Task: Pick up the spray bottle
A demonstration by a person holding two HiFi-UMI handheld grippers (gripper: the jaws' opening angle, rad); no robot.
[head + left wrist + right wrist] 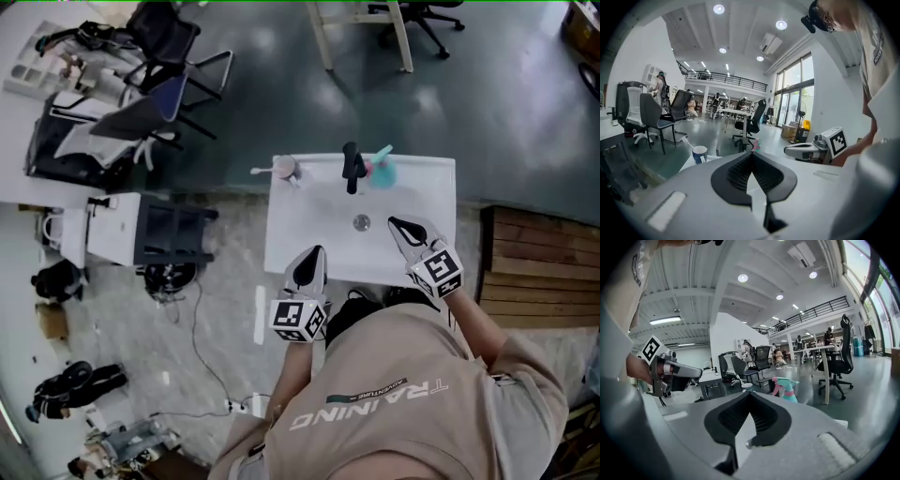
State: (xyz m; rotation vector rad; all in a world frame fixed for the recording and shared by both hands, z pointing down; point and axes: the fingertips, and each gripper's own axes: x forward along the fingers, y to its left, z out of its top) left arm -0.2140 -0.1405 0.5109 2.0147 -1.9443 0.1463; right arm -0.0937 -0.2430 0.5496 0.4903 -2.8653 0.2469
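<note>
The spray bottle (382,171), teal with a pink trigger, stands at the back of a white washbasin (433,192), just right of the black tap (352,167). In the right gripper view the spray bottle (788,388) shows beyond the jaw tips, well apart from them. Only its top (756,144) peeks over the jaws in the left gripper view. My left gripper (314,253) hovers over the basin's front left part, jaws together and empty. My right gripper (395,223) is over the basin's front right, near the drain (362,222), also shut with nothing in it.
A cup with a toothbrush (284,167) stands at the basin's back left corner. A white cabinet (112,228) and dark chairs (159,98) are to the left, a wooden pallet (539,267) to the right. Cables (202,347) lie on the floor.
</note>
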